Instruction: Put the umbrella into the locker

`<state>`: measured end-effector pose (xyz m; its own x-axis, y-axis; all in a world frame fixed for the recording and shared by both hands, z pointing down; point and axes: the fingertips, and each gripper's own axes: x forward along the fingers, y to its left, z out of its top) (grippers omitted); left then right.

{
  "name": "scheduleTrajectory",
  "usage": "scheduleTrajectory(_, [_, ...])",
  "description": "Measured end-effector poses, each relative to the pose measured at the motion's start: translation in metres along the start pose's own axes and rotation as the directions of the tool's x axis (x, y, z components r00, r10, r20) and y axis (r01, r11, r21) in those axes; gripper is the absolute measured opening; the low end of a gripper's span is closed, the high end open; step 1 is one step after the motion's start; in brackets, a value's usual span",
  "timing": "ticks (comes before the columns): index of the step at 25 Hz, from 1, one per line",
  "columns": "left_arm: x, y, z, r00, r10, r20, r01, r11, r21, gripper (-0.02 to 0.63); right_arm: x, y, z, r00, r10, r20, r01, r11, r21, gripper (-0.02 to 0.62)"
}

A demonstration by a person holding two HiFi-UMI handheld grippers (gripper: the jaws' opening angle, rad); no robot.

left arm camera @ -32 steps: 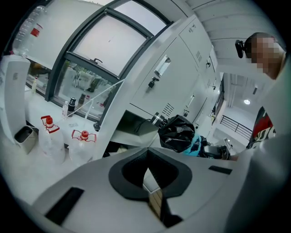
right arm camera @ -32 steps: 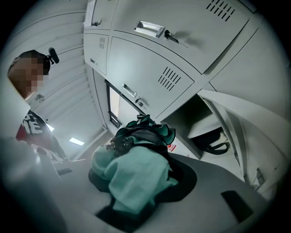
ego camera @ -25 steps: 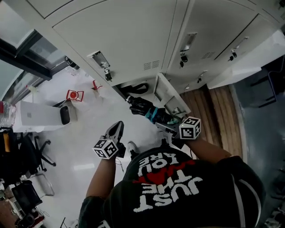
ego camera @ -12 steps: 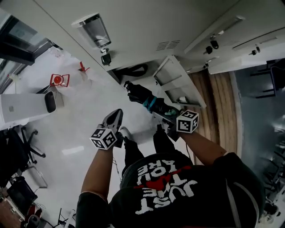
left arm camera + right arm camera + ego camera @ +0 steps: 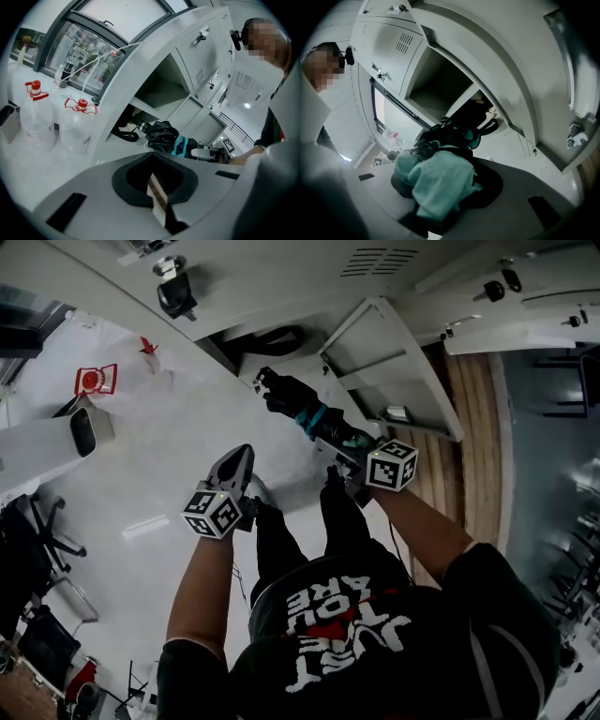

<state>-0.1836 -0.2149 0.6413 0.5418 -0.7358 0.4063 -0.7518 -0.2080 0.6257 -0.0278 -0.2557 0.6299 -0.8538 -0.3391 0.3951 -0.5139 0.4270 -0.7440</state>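
Item: umbrella. Folded, black cloth with a teal band, held nearly level above the pale floor. One end sits in the right tongs; the rest reaches out past their tips toward the locker. In the right gripper view the teal and black bundle fills the space between the jaws, which are clamped on it, part way apart.

Item: far end of the umbrella. It is close to the mouth of the open lower compartment. I cannot tell whether it has crossed the edge.

Item: left tongs. They are beside the umbrella on its left, apart from it and touching nothing. The jaws are pressed together with nothing between them, as the left gripper view shows. The umbrella lies ahead of them and a little to the right.

Item: locker door. It is swung open to the right of the umbrella.

Item: dark strapped thing. It lies on the compartment's bottom, behind the umbrella's far end.

Item: two clear jugs with red caps. They stand on the floor, left of the locker and well apart from both tongs.
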Motion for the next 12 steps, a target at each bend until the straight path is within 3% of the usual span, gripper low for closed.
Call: scheduleTrajectory(12, [-0.026, 0.004, -0.036, 0.997, -0.059, -0.05, 0.06, 0.998, 0.016, -0.005, 0.006, -0.014, -0.015, 0.99, -0.104, 0.093, 0.108, 0.993, -0.04, 0.21])
